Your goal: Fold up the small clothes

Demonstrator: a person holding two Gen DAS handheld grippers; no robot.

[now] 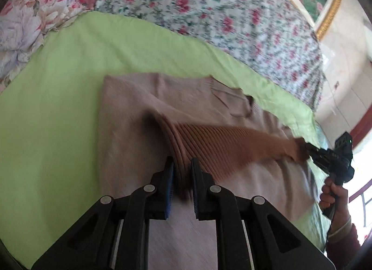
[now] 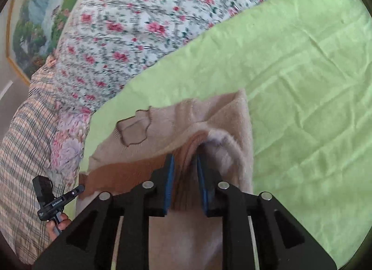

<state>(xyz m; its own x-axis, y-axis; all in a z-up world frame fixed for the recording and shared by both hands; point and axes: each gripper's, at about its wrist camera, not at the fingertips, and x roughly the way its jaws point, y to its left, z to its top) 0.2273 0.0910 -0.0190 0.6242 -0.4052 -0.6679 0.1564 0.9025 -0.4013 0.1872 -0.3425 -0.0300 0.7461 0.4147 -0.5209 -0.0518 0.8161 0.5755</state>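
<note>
Slippage is your main risk: your left tool point(image 1: 182, 172) pinches one end of the sweater's point(image 1: 130, 116) ribbed hem point(image 1: 223, 144), your right tool point(image 2: 184, 172) clamps the other, and the body lies on the green sheet point(image 1: 58, 98). Pull unevenly and the stretched knit could slide free or fold crooked. Blur softens everything, and the sleeves are hidden
</note>
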